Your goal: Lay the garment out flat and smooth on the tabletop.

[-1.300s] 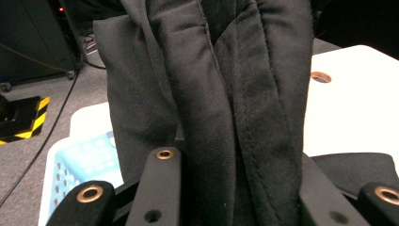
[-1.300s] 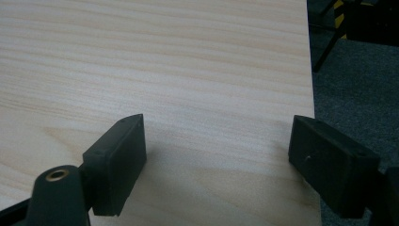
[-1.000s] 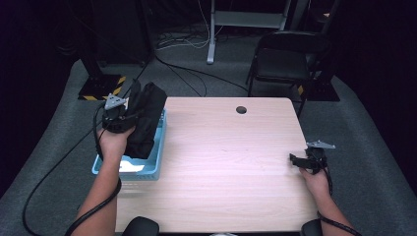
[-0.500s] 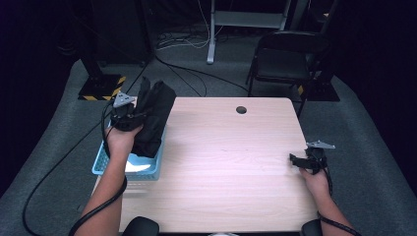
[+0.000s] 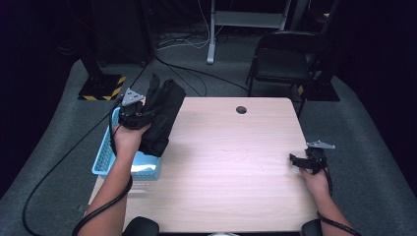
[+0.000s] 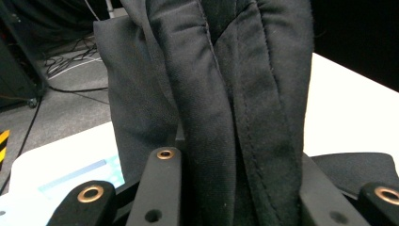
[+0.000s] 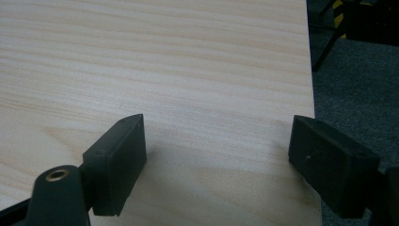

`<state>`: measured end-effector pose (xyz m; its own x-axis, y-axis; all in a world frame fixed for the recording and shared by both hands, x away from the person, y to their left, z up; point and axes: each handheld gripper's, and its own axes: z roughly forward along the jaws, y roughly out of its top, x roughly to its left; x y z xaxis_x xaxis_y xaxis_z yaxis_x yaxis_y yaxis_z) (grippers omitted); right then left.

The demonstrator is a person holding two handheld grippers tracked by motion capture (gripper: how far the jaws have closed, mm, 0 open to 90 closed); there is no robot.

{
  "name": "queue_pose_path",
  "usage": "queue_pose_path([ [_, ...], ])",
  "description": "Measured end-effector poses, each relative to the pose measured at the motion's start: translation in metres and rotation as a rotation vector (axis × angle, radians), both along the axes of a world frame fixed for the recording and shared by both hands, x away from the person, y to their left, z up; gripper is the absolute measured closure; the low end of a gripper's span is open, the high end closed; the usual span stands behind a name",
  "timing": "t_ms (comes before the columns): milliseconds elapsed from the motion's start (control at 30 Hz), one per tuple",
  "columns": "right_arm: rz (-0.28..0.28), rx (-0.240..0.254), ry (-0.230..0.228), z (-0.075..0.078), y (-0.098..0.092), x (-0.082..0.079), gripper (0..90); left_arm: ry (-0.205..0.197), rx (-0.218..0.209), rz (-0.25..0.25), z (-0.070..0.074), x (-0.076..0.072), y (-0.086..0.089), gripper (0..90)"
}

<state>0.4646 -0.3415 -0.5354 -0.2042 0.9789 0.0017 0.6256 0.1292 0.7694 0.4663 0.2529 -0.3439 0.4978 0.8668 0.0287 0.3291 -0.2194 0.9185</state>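
Note:
A bunched black garment (image 5: 162, 110) hangs above the table's left edge, partly over a blue basket (image 5: 104, 160). My left gripper (image 5: 140, 114) is shut on it. In the left gripper view the folds of the garment (image 6: 235, 94) are pinched between the two jaws of the left gripper (image 6: 240, 174). My right gripper (image 5: 297, 160) rests low over the wooden table (image 5: 231, 162) near its right edge. In the right gripper view the right gripper (image 7: 216, 150) is open, with bare tabletop (image 7: 188, 56) between the jaws.
The basket holds something white (image 5: 142, 167) at its near end. A round cable hole (image 5: 241, 109) sits at the table's far edge. A black chair (image 5: 285, 59) stands behind the table on the grey floor, with cables beside it.
My left hand has carried the black garment right and slightly up, from over the basket toward the table's left edge. The right hand has stayed still.

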Motion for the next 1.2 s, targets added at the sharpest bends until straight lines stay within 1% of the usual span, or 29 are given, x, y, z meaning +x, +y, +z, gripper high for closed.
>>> queue_pose_path([
  [267,0.000,0.000,0.000,0.000,0.000,0.000,18.5,-0.002,0.010,-0.020,0.005,0.001,-0.010,73.1],
  [367,0.000,0.000,0.000,0.000,0.000,0.000,18.5,-0.010,-0.001,-0.028,0.007,0.002,-0.015,73.1],
  [533,0.001,0.000,0.000,0.000,0.000,0.000,18.4,-0.013,-0.001,-0.050,0.009,0.005,-0.026,73.1],
  [633,0.001,0.000,0.001,0.000,0.000,0.000,18.4,-0.016,-0.005,-0.065,0.009,0.005,-0.032,73.1],
  [767,0.003,0.000,0.001,0.000,0.000,0.000,18.3,-0.015,0.002,-0.083,0.008,0.006,-0.040,73.1],
  [1133,0.004,0.000,0.001,0.000,0.000,0.000,18.3,-0.016,-0.012,-0.118,0.005,0.007,-0.057,73.1],
  [1200,0.005,0.000,0.000,0.000,0.000,0.000,18.3,-0.017,-0.007,-0.129,0.005,0.007,-0.061,73.1],
])
